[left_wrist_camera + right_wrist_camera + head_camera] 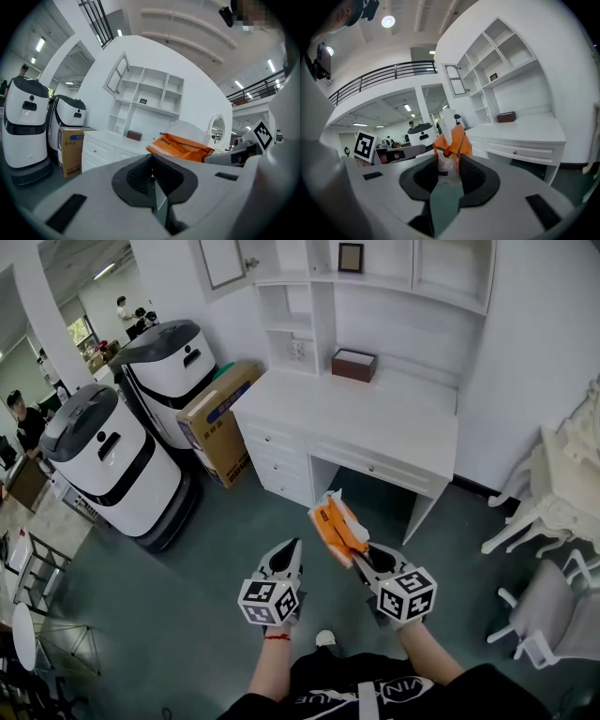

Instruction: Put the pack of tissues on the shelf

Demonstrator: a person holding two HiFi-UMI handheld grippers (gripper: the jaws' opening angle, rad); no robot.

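Far left: 2 white rounded machines [103, 460], then a cardboard box [220, 418] against the white desk [375, 423] under its shelf unit [300, 329]. Lower centre: left gripper [292, 547], jaws pressed together on nothing. Just right: orange pack of tissues [339, 526], off the floor before the desk, pinched in the right gripper [361, 554].

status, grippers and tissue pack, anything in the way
Right gripper shut on tissue pack, held short of the desk. Left gripper shut, empty. Shelf above desk, nothing seen in the way.
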